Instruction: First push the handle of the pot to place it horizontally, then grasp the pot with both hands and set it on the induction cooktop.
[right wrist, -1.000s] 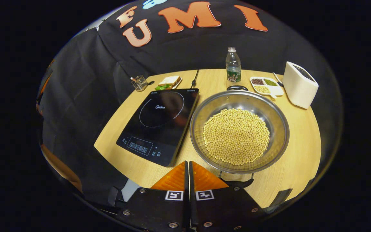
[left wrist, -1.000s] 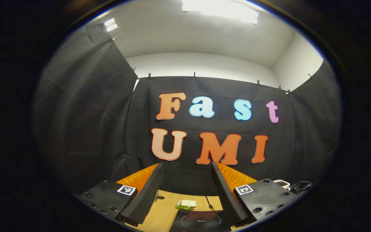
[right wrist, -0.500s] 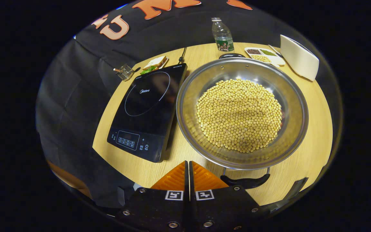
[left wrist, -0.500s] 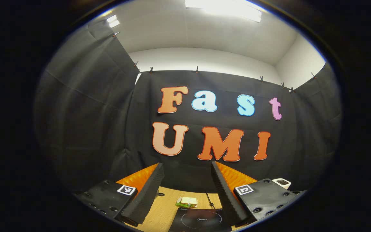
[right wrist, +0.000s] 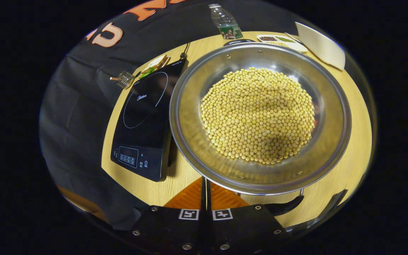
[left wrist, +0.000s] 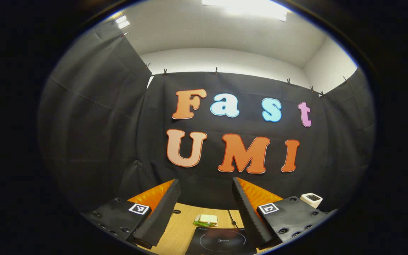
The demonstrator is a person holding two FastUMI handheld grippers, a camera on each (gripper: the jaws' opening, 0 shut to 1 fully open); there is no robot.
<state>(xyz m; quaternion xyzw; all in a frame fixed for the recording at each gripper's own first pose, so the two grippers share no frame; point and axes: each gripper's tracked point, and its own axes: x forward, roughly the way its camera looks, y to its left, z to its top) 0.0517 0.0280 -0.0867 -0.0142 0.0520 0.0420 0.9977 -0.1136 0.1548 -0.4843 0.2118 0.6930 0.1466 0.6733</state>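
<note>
In the right gripper view, the right gripper (right wrist: pixel 205 184) is being held with its fingers pressed together on nothing, just before the rim of the pot (right wrist: pixel 260 117), which is being kept on the table (right wrist: pixel 356 148) beside the induction cooktop (right wrist: pixel 143 117) (yellow beans are filling its bowl). Its near handle (right wrist: pixel 283 207) is lying just right of the fingers. In the left gripper view, the left gripper (left wrist: pixel 205 198) is being held high with fingers spread apart, empty, the cooktop (left wrist: pixel 221 241) lying below.

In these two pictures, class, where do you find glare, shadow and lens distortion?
Left gripper view: ceiling light blown out, wall edges bowed. Right gripper view: table edge curves, pot wall gleams softly, a shadow lies between pot and induction cooktop.
</note>
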